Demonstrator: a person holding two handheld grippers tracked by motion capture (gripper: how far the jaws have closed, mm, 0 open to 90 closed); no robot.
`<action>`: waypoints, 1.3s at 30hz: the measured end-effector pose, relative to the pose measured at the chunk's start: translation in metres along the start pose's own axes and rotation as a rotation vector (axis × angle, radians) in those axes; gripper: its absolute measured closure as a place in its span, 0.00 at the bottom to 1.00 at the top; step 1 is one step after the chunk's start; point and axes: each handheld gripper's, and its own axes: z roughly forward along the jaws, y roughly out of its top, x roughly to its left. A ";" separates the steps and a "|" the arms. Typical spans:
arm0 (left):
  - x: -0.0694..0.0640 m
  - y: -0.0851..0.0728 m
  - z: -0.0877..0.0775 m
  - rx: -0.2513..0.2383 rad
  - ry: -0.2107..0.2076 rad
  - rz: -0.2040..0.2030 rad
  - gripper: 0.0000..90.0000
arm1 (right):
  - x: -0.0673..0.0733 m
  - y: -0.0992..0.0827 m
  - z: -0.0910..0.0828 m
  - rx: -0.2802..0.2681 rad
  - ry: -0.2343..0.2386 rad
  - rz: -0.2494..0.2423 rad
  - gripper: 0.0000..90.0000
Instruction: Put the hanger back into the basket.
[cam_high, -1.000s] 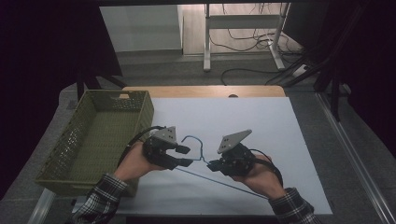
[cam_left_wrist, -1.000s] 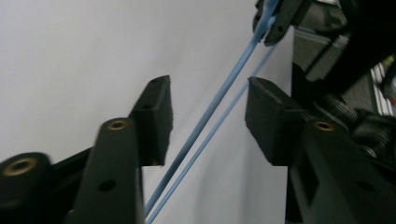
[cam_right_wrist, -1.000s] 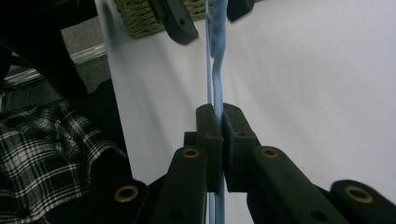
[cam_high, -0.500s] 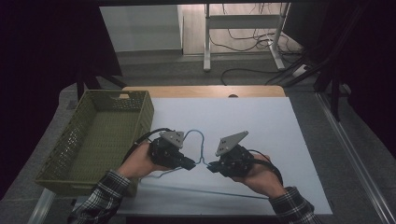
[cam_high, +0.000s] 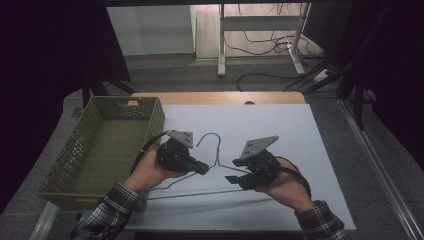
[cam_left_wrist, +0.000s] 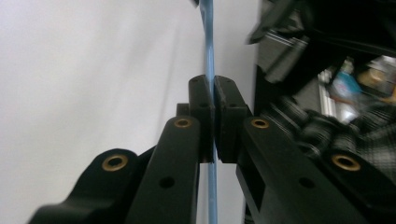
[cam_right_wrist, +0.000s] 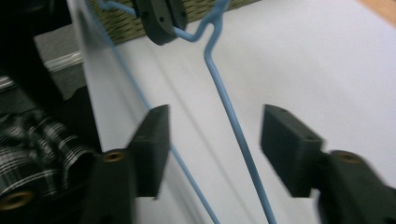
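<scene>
The left gripper (cam_left_wrist: 214, 100) has its two black jaws pressed together on the thin wire of a blue hanger (cam_left_wrist: 209, 60), while the right gripper (cam_right_wrist: 215, 140) holds its jaws wide apart with one sloping arm of that hanger (cam_right_wrist: 233, 126) running between them, touching neither. Seen from the high view, the hanger (cam_high: 212, 167) lies on a white sheet (cam_high: 280, 130) over the table, between both hands, its hook pointing away from the person. A green woven basket (cam_high: 107, 142) sits just left of the left gripper (cam_high: 202, 167).

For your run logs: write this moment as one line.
left hand-held gripper: shut on blue wire hanger | right hand-held gripper: open, straddling hanger wire
</scene>
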 end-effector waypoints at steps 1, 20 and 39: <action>0.001 0.000 -0.002 -0.006 0.028 -0.009 0.98 | -0.001 0.000 -0.002 -0.006 -0.006 0.005 0.40; 0.012 -0.011 -0.062 -0.158 0.228 -0.177 0.97 | -0.017 -0.034 -0.021 -0.058 -0.111 0.168 0.03; 0.025 -0.085 -0.157 -0.273 0.482 -0.326 0.97 | -0.007 -0.071 -0.026 -0.130 -0.179 0.293 0.03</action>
